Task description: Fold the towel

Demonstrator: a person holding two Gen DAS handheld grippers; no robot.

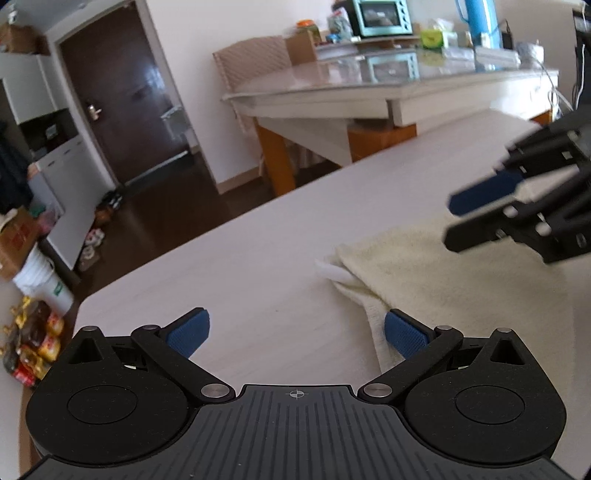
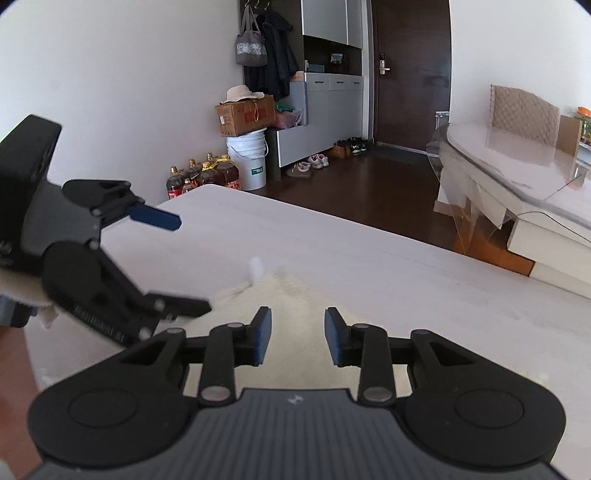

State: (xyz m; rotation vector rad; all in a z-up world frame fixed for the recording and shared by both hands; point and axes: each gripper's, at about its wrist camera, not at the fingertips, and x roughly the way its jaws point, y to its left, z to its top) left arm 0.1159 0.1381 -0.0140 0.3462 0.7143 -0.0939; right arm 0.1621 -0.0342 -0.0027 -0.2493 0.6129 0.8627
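Behind our work surface we see a dark wooden door (image 2: pixel 410 74), a glass-topped dining table (image 1: pixel 369 85) with a small oven (image 1: pixel 382 16) on it, and some oil bottles (image 2: pixel 201 173) beside a white bucket (image 2: pixel 249 158) on the floor. We work on a pale table (image 1: pixel 240 266), and the cream towel (image 1: pixel 443 280) lies flat on it, with a white label (image 1: pixel 332 271) sticking out at its far left corner. Our left gripper (image 1: pixel 295 334) is near the left edge of the towel; its blue pads stand wide apart and nothing is between them. Its right pad (image 1: pixel 404 334) is over the border of the towel. Our right gripper (image 2: pixel 297 341) hangs above the towel with its jaws partly apart, and we see only cloth below the gap, not clamped. Both grippers point down at a slant toward the table.
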